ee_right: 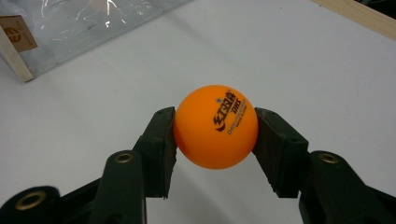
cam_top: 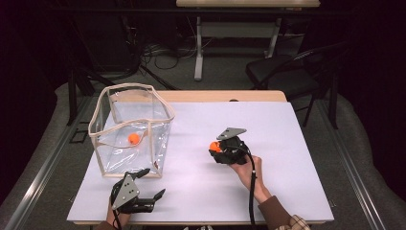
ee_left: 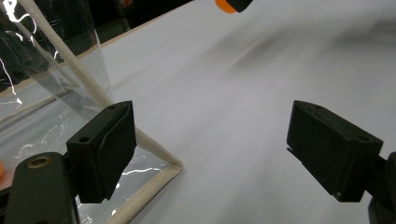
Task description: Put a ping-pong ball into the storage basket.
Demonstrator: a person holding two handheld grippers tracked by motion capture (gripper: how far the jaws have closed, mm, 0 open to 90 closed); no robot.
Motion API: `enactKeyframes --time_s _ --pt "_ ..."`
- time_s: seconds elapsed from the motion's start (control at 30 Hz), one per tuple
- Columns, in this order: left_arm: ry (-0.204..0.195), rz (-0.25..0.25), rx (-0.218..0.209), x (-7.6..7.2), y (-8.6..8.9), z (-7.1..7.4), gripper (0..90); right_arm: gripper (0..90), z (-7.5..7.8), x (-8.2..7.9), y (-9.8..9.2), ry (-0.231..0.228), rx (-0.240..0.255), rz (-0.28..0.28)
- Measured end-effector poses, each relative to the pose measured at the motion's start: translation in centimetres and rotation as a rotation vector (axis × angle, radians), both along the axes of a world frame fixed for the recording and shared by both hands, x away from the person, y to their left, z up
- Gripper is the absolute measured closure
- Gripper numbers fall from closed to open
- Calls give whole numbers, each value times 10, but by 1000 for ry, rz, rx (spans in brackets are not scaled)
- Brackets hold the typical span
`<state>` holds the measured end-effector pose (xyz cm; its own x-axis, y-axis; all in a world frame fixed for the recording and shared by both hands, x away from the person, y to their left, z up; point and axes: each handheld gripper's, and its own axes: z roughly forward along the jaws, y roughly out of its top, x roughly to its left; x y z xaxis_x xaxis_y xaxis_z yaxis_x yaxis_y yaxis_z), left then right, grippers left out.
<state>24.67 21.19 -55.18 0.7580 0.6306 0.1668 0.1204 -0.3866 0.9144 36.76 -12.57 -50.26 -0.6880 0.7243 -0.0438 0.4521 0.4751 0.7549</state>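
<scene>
An orange ping-pong ball (ee_right: 215, 126) with dark print sits clamped between the pads of my right gripper (ee_right: 215, 140), just above the white table sheet; in the high view that gripper (cam_top: 216, 147) is at the table's middle. A second orange ball (cam_top: 133, 139) lies inside the clear plastic bag (cam_top: 131, 125) with cream trim at the left. My left gripper (cam_top: 152, 183) rests near the front left edge, just in front of the bag, jaws wide apart with nothing between them (ee_left: 212, 149). The bag's near corner (ee_left: 163, 165) lies beside its left finger (ee_left: 102, 149).
A white sheet (cam_top: 287, 143) covers the wooden table. Behind the table stand a dark folding chair (cam_top: 287, 72) and a second table's legs with cables on the floor. Open sheet stretches to the right of the right gripper.
</scene>
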Motion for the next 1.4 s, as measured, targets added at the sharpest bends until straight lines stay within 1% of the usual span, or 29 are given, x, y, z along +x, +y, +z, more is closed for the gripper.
enactKeyframes --time_s 0.57,1.03,1.2,1.3,1.33,1.4 --pt "3 -3 -3 2 -2 0 159 506 5 -2 8 -10 2 15" --pt "1 -3 -4 2 -1 0 159 506 22 -1 15 -47 -13 37" --pt "-1 -3 0 2 -1 0 159 506 29 -1 18 -41 -7 46" --pt "0 -3 -3 2 -1 0 159 506 33 -1 20 -48 -14 49" --pt "-1 -3 -1 2 -1 0 159 506 34 -1 20 -58 -16 52" --pt "0 -2 -1 2 -1 0 159 506 37 -1 20 -65 -19 55"
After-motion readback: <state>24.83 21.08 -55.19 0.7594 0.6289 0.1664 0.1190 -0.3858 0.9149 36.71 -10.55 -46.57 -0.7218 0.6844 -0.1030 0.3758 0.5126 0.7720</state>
